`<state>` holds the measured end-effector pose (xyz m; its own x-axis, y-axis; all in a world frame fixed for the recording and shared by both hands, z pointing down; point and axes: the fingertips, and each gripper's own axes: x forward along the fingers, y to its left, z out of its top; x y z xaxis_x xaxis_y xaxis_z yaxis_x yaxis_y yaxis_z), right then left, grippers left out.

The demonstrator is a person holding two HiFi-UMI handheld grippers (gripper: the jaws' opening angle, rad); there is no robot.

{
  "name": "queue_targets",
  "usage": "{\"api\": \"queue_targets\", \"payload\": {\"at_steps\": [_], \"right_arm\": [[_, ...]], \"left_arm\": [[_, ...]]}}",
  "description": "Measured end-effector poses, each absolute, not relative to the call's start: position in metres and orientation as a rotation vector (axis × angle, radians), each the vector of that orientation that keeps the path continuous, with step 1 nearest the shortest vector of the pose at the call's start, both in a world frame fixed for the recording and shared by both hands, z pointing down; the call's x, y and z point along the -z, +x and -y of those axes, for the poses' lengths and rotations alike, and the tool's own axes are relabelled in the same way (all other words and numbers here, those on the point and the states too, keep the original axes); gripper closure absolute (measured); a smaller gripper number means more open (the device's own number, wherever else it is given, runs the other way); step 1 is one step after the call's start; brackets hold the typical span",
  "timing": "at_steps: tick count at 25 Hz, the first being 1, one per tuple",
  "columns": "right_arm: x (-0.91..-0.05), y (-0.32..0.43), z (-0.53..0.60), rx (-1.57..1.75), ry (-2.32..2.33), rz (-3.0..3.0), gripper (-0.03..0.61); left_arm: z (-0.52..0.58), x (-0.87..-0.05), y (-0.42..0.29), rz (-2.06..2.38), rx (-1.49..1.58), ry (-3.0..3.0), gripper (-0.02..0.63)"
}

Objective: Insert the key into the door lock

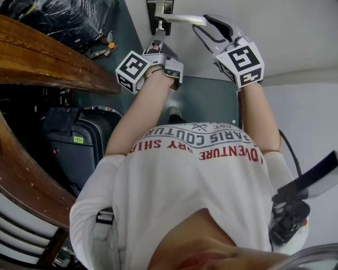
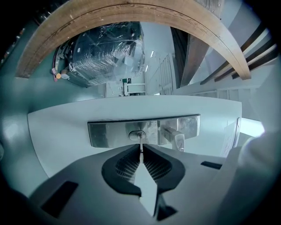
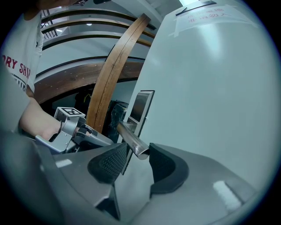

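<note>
The steel lock plate (image 2: 109, 133) sits on the white door (image 2: 61, 127), with the keyhole (image 2: 137, 135) at its middle and the lever handle (image 2: 175, 137) beside it. My left gripper (image 2: 141, 154) is shut on the key (image 2: 141, 148), whose thin blade points level and has its tip in the keyhole. In the head view the left gripper (image 1: 158, 38) is just below the lock plate (image 1: 158, 11). My right gripper (image 3: 137, 154) holds the free end of the door handle (image 3: 131, 138) between its pads; it also shows in the head view (image 1: 204, 26).
A curved wooden rail (image 1: 47, 60) runs along the left, with a dark suitcase (image 1: 79, 142) under it. A plastic-wrapped bundle (image 2: 105, 52) lies beyond the door. A paper notice (image 3: 204, 13) is stuck high on the door (image 3: 210, 101). The person's own body fills the lower head view.
</note>
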<state>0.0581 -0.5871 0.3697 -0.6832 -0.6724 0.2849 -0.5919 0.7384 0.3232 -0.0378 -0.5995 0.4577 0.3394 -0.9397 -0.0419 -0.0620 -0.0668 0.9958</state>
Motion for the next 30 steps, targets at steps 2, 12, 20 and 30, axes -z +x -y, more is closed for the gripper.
{"api": "queue_targets", "payload": {"at_steps": [2, 12, 20, 30], "right_arm": [[-0.370, 0.058, 0.587, 0.290, 0.974, 2.554, 0.425], [-0.370, 0.056, 0.584, 0.297, 0.961, 2.553, 0.426], [-0.370, 0.056, 0.586, 0.294, 0.959, 2.553, 0.430], [-0.368, 0.059, 0.587, 0.270, 0.983, 2.545, 0.428]], "left_arm": [[0.601, -0.457, -0.038, 0.976, 0.956, 1.424, 0.592], [0.611, -0.457, -0.039, 0.969, 0.963, 1.409, 0.592], [0.620, -0.456, -0.039, 0.953, 0.982, 1.403, 0.592], [0.625, -0.448, -0.037, 0.976, 0.950, 1.524, 0.559]]}}
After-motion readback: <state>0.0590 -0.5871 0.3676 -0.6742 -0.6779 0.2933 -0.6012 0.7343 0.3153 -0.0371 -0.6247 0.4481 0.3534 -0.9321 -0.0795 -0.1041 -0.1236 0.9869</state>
